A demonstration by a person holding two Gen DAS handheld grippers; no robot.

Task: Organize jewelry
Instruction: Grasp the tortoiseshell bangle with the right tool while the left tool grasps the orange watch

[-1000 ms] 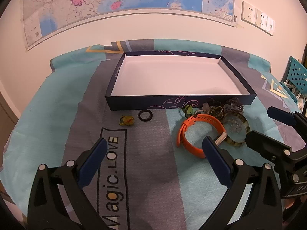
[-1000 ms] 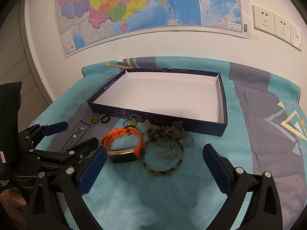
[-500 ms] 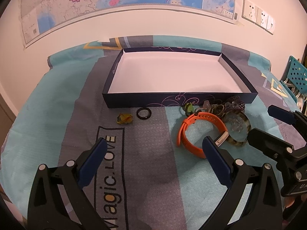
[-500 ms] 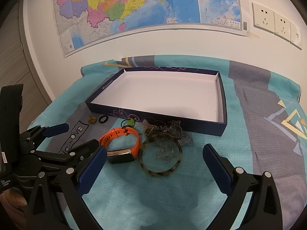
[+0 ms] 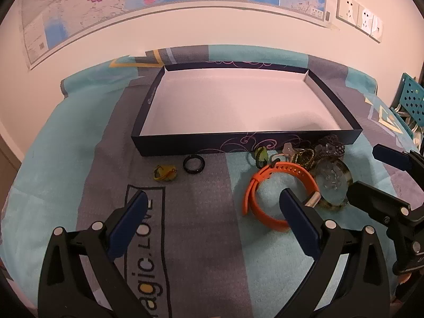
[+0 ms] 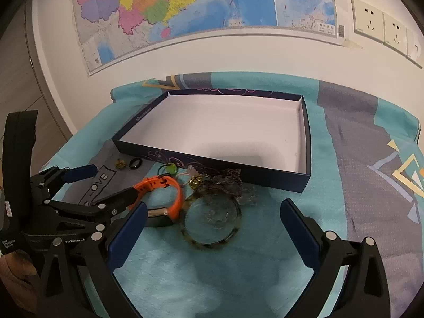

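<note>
A shallow dark blue box with a white inside lies empty on the cloth. Before its front wall lie a yellow-green piece, a black ring, a green bead ring, an orange watch band, a tortoiseshell bangle and a dark beaded tangle. My left gripper is open, its right finger just over the orange band. My right gripper is open above the bangle, holding nothing.
A teal and grey cloth printed "Magic.LOVE" covers the table. A map and wall sockets hang on the wall behind. A teal perforated crate stands off the right edge. A hand holds the left gripper.
Both grippers have drifted slightly forward over the jewelry and stay open. Nothing on the cloth has moved.
</note>
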